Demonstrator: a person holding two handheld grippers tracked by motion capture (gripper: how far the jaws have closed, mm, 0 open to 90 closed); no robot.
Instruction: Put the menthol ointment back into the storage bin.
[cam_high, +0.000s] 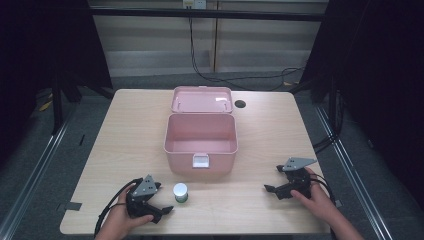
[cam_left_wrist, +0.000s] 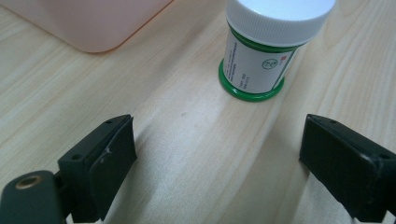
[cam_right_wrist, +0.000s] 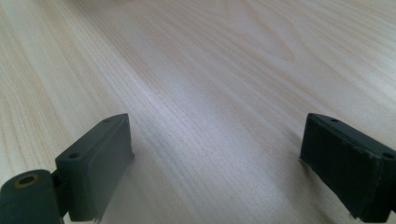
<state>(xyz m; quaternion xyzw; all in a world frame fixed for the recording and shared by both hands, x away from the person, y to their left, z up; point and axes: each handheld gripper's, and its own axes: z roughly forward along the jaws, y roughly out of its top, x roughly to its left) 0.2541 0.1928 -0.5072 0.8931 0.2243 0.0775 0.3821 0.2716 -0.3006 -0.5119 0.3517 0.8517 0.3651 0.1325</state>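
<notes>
**A:** Where does the bottle stand, seen from your seat at the desk (cam_high: 260, 135)?

**B:** The small white-capped bottle (cam_high: 180, 192) stands upright on the pale wood near the front edge, just in front of the open pink box (cam_high: 200, 141) and a little to the left of its latch. My left gripper (cam_high: 159, 212) rests just beside it, on its left and nearer to me.

**A:** And against your jaws?

**B:** In the left gripper view the bottle (cam_left_wrist: 267, 49), with its green base and printed label, lies ahead of my left gripper (cam_left_wrist: 217, 158) and clear of both jaws, toward the right-hand one rather than centred. Nothing sits between them; they stand wide apart over bare wood. A corner of the pink box (cam_left_wrist: 88, 23) shows at the upper left.

**A:** Your other hand?

**B:** My right gripper (cam_high: 272, 190) rests on the desk at the right front, well apart from the bottle and from the box. In the right gripper view its jaws are spread wide too, the right gripper (cam_right_wrist: 215, 158) holding nothing, with wood grain between them.
</notes>
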